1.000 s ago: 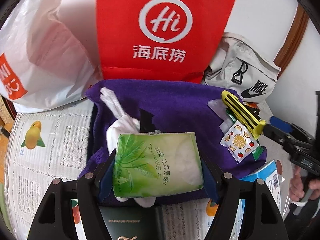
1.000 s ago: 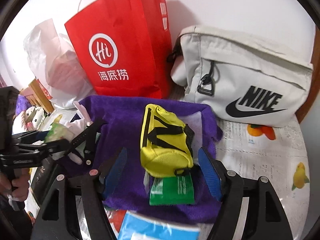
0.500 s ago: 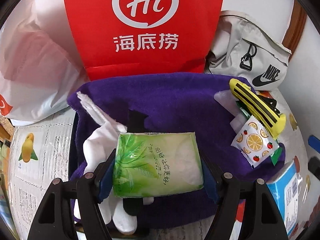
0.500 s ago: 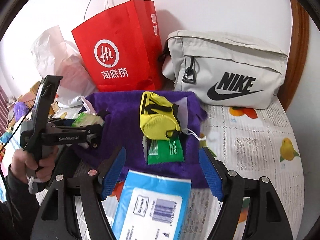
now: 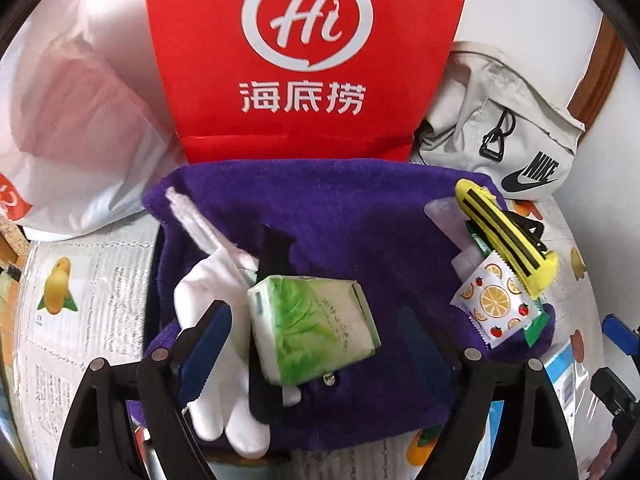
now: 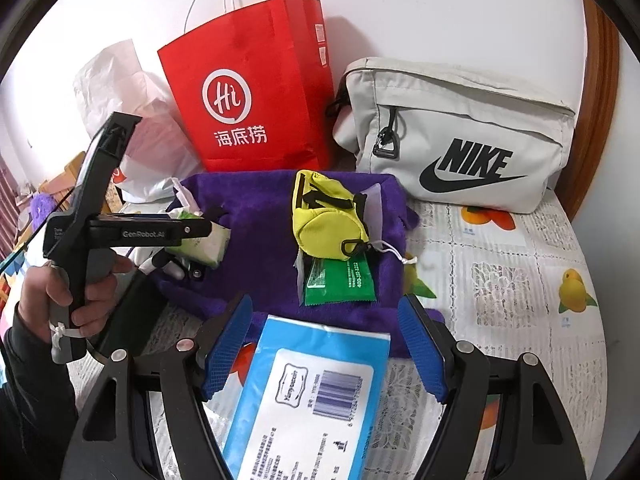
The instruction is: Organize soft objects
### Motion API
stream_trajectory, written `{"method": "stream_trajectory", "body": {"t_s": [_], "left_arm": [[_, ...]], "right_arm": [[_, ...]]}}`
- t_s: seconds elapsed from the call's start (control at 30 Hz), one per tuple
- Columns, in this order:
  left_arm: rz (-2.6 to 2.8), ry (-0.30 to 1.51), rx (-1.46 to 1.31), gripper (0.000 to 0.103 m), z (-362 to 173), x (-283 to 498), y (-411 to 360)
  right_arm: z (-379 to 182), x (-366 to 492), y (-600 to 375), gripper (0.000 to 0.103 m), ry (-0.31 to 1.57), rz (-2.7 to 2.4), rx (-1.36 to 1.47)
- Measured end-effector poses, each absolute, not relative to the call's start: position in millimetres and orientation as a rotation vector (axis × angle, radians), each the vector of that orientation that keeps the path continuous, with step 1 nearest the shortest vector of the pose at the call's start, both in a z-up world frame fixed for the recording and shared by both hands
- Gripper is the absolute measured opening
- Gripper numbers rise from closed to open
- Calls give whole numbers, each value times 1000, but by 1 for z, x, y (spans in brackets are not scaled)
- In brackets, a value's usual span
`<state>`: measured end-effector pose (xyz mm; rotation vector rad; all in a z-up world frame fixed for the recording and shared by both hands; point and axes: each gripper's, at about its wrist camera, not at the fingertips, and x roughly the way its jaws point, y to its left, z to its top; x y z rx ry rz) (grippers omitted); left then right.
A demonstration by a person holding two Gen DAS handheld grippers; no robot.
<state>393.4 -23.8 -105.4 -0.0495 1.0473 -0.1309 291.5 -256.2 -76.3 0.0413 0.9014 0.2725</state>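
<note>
A green tissue pack lies tilted on the purple towel, partly over white gloves. My left gripper straddles the pack with its jaws opening, and neither pad touches it. On the towel's right side sit a yellow pouch, a green packet and a fruit-print sachet. My right gripper stands open over a blue wrapped pack at the towel's near edge. Gaps show between that pack and both pads.
A red paper bag, a grey Nike bag and a white plastic bag line the wall behind the towel. A fruit-print tablecloth covers the table. A person's hand holds the left gripper's handle.
The left jaws have widened and let go of the tissue pack, which now tilts on the towel. The right gripper has drawn back, bringing the blue pack between its fingers.
</note>
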Motion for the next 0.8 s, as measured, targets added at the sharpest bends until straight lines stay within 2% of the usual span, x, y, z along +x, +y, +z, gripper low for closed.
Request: {"method": "stream_trajectory", "body": {"t_s": [0.67, 0.8], "left_arm": [[-60, 917, -49, 86, -38, 254, 5], [-53, 899, -37, 86, -23, 223, 4]], "right_arm": [[-25, 203, -230, 75, 857, 203, 17], [-12, 178, -221, 91, 826, 160, -16]]}}
